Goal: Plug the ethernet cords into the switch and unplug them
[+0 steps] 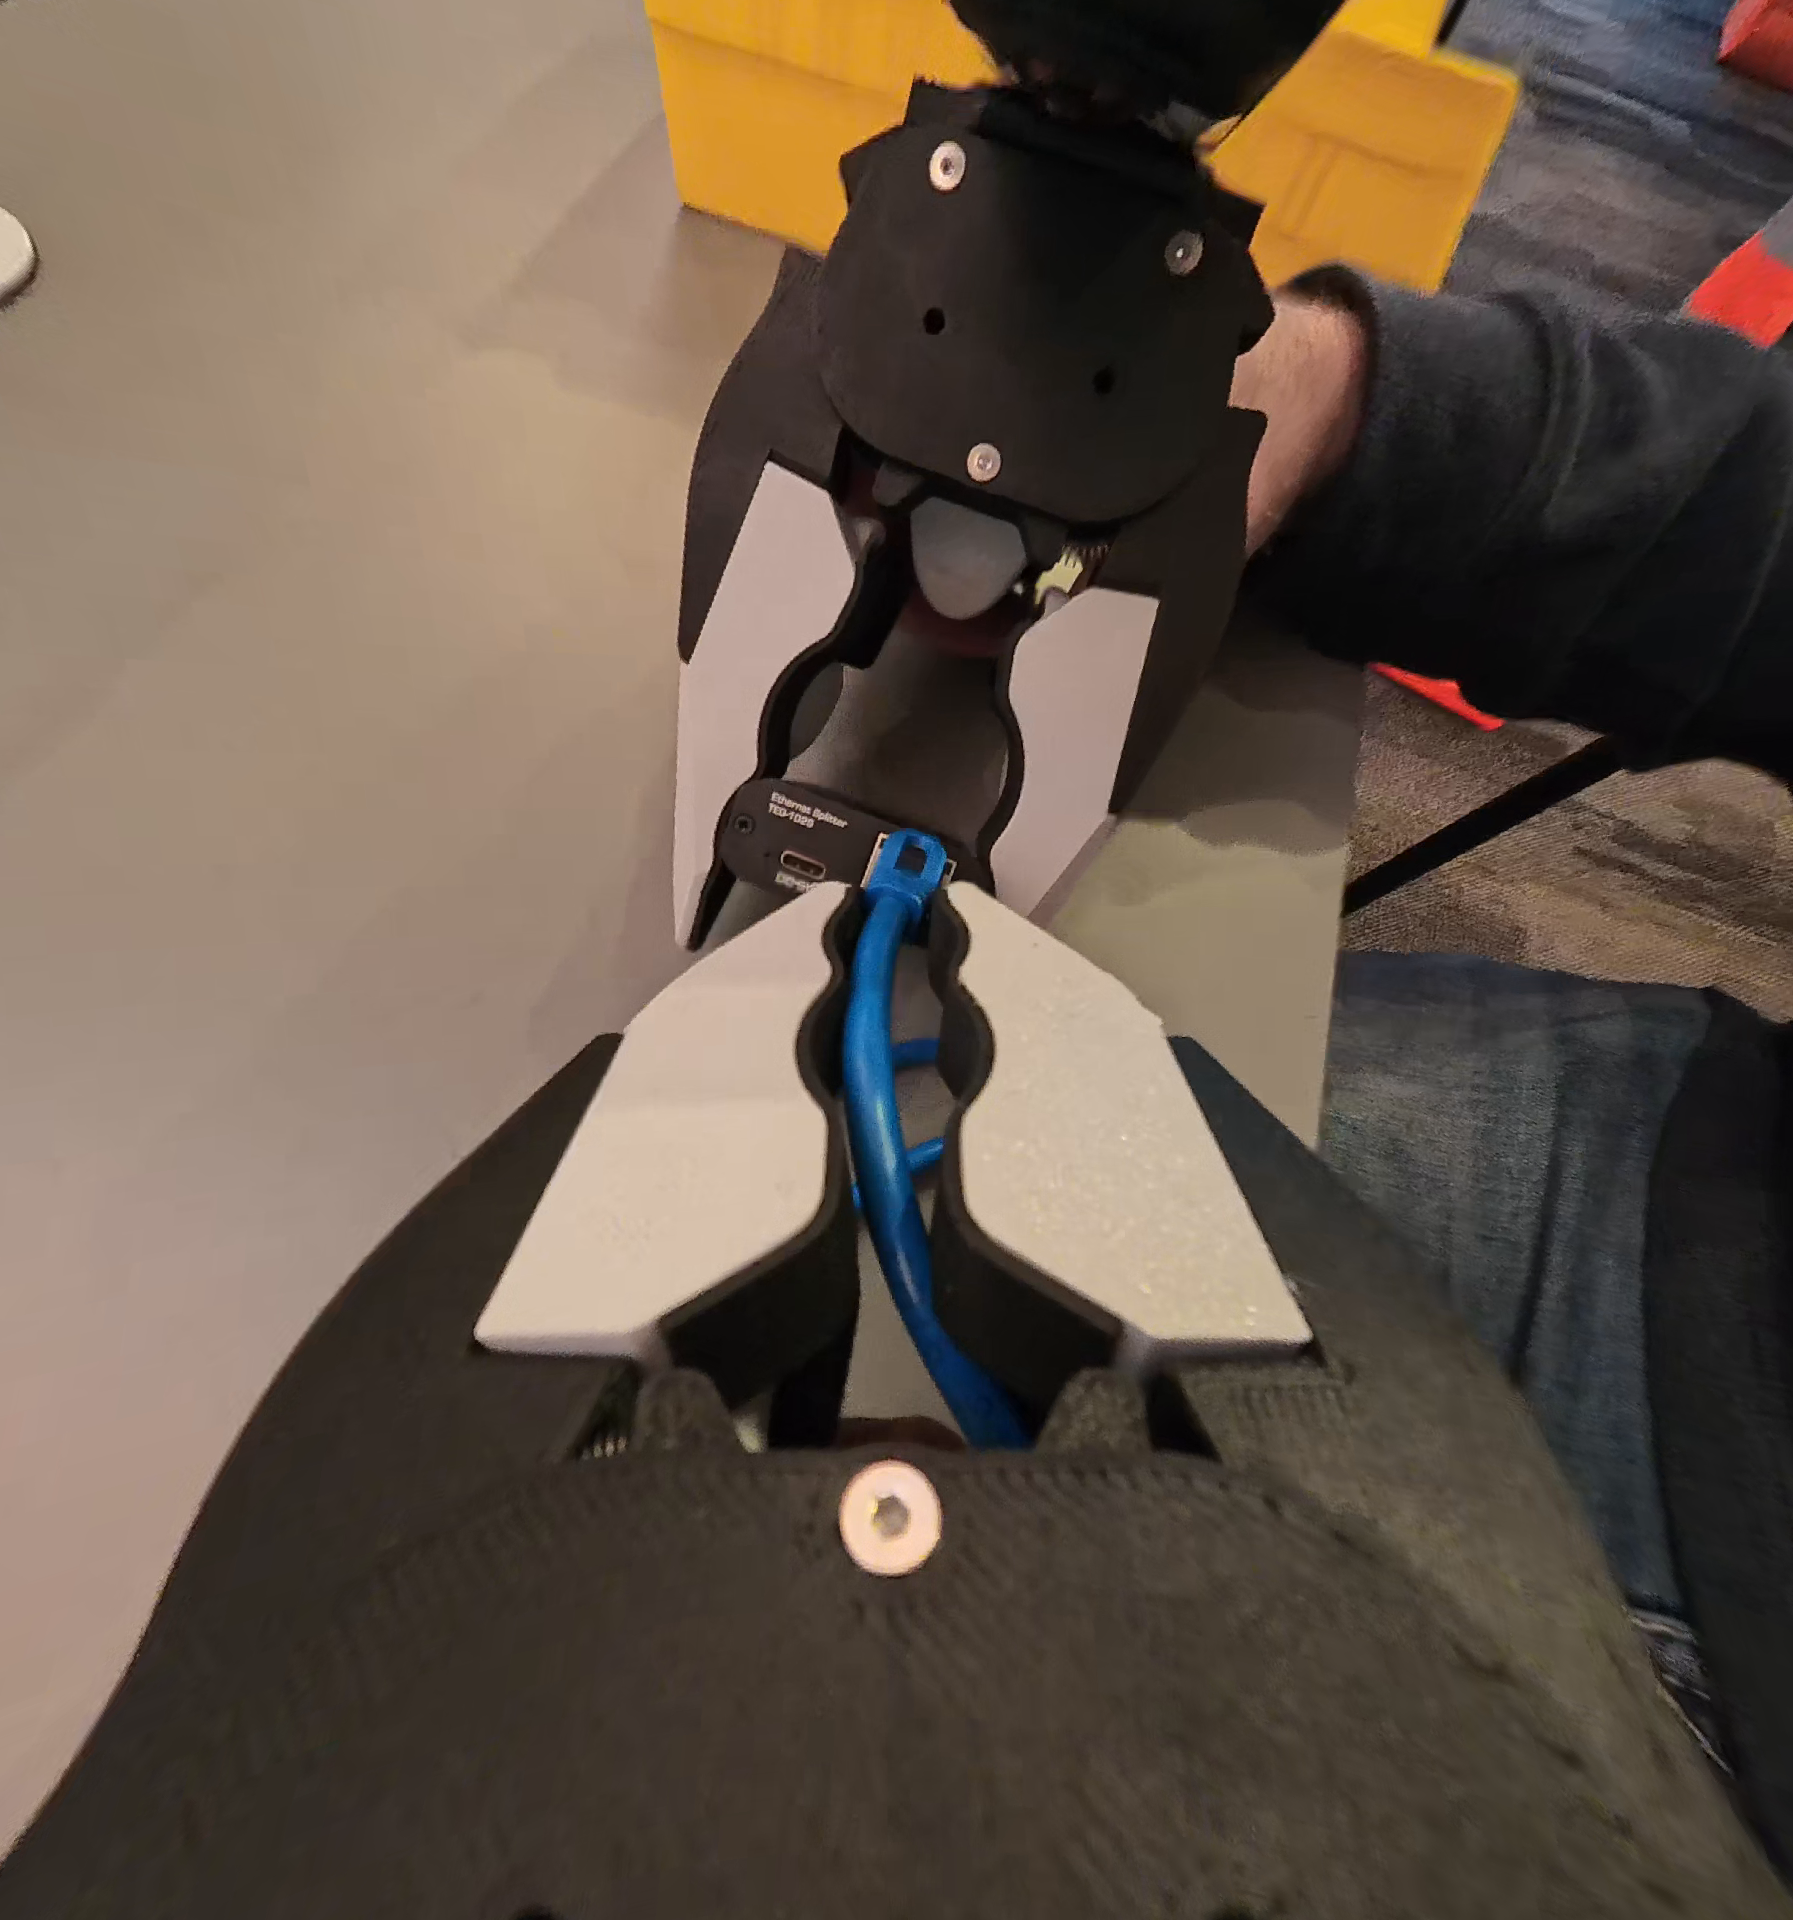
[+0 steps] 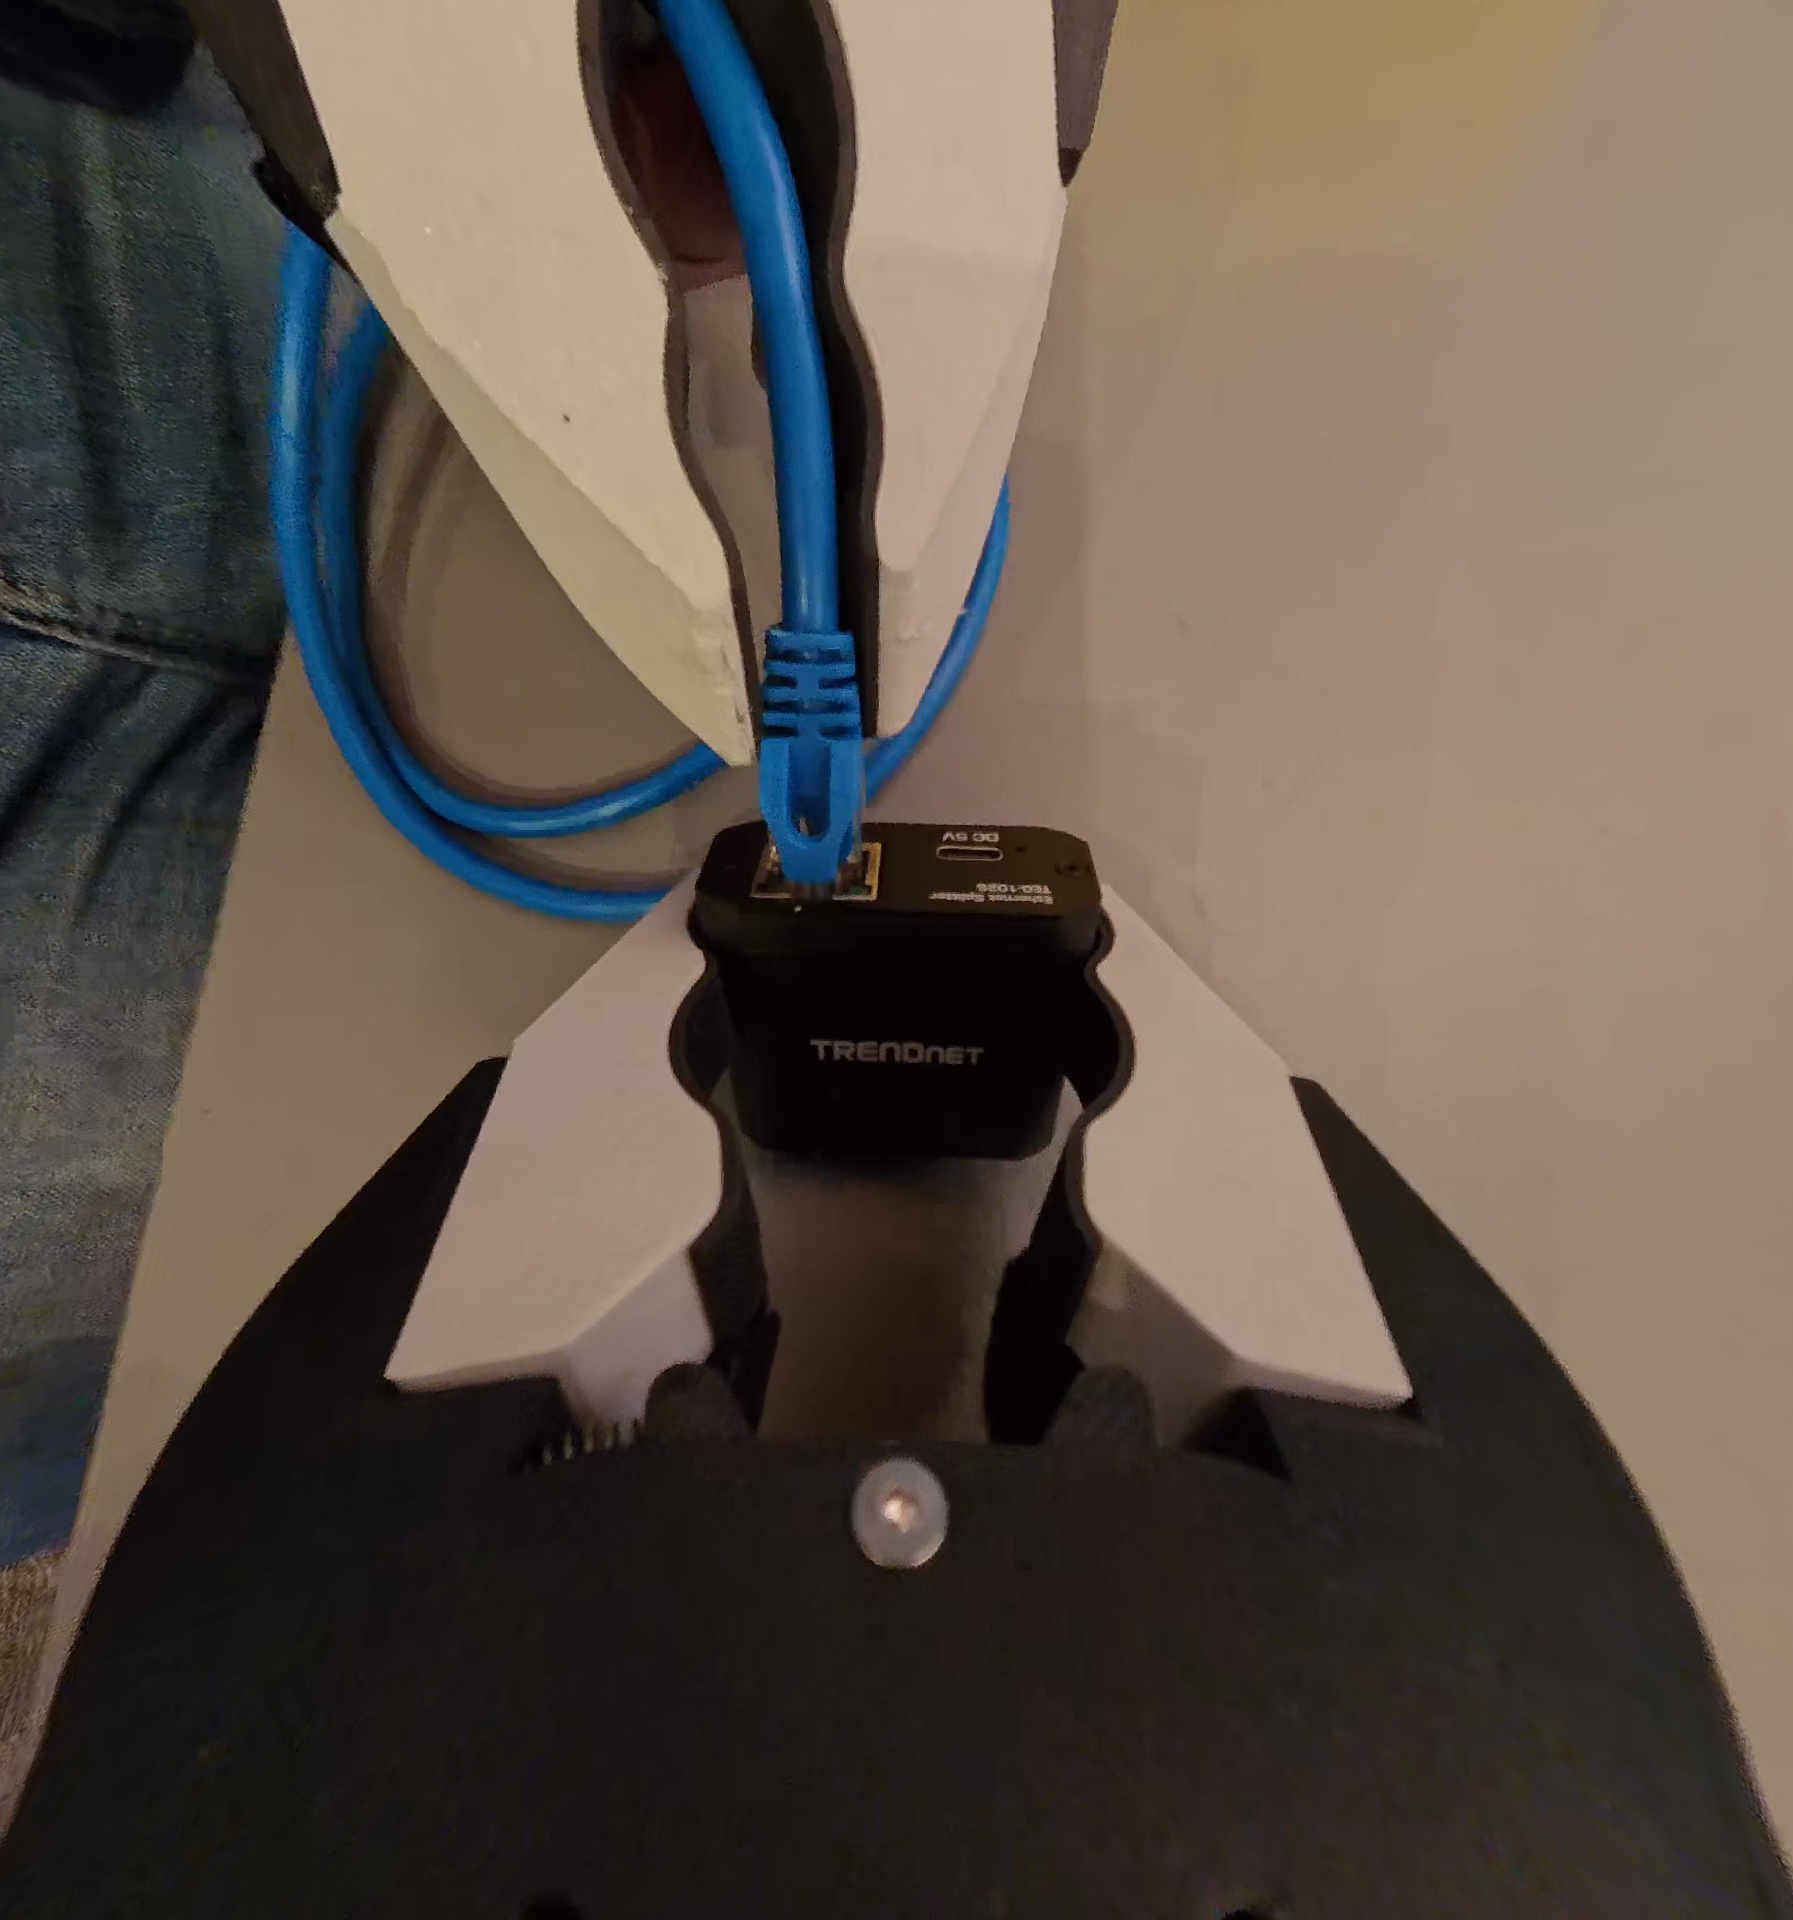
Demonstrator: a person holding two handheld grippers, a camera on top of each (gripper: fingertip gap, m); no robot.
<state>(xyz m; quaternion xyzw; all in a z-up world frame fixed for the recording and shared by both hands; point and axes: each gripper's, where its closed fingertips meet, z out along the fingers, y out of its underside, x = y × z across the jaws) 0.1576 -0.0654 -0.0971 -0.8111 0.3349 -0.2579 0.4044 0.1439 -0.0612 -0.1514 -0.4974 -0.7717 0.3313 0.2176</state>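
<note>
Switch [image 2: 897, 1023] long axis toward 12 o'clock, port face away, above grey table [image 2: 1391, 520] | black box, pinched by right gripper [image 2: 897, 925] | blue ethernet cord [image 2: 788, 416] clamped in left gripper [image 1: 897, 914], plug [image 2: 809, 800] tip entering port at 11 o'clock, slack looped behind.

The 2 grippers meet head-on near the table's [image 1: 248, 623] right edge. The left gripper [image 1: 894, 914] sits near in the left wrist view, the right gripper [image 1: 861, 862] just beyond it, and the switch [image 1: 819, 842] lies between them, gripped by the far one. The cord [image 1: 876, 1049] runs back between the left gripper's fingers [image 1: 1058, 1101], its plug [image 1: 904, 864] at the switch's right port. In the right wrist view, the cord's slack loops on the table beyond the switch, under the left gripper. A box [image 1: 767, 104] stands at the far edge.
</note>
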